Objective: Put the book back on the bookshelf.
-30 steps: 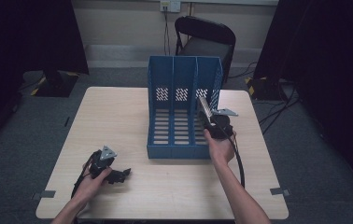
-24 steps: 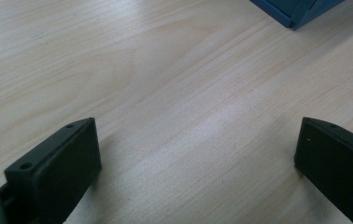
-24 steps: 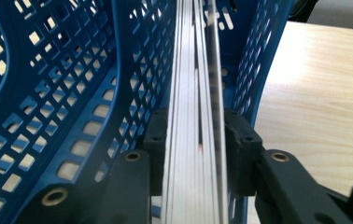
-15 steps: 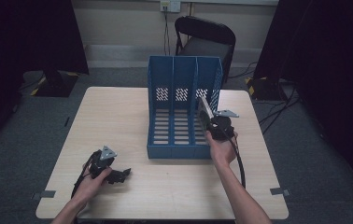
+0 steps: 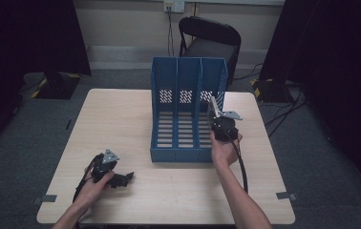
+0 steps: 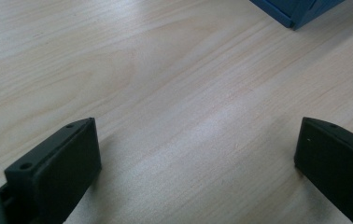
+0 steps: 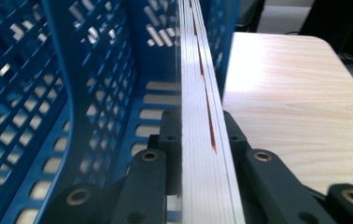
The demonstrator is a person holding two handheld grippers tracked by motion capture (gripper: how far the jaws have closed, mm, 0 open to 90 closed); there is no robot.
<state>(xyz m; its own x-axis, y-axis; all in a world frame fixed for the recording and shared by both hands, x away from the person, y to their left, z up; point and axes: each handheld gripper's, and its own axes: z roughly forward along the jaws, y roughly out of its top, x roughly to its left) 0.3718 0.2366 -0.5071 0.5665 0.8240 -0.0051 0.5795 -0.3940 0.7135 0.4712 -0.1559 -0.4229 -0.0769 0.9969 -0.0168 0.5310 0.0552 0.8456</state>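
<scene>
1. Book (image 7: 202, 154): thin, seen edge-on, white page block with a narrow orange-red strip along it. Stands upright at the right-hand compartment of the file rack, its far end reaching in between the walls. In the high view it appears as a pale upright slab (image 5: 213, 110) at the rack's right side.
2. Right gripper (image 7: 198, 140): both black jaws pressed flat against the book's two faces, clamped on it. Held by the right hand (image 5: 224, 149) at the rack's front right corner.
3. File rack (image 5: 188, 71): blue plastic, three compartments, perforated walls and slotted floor; stands mid-table.
4. Left gripper (image 6: 198, 163): jaws spread wide, bare wood between them, holding nothing. Rests low over the front left of the table in the left hand (image 5: 92, 183), well apart from the rack.
5. Table (image 5: 121, 114): light wood top.
6. Chair (image 5: 209, 36): black, beyond the table's far edge.
</scene>
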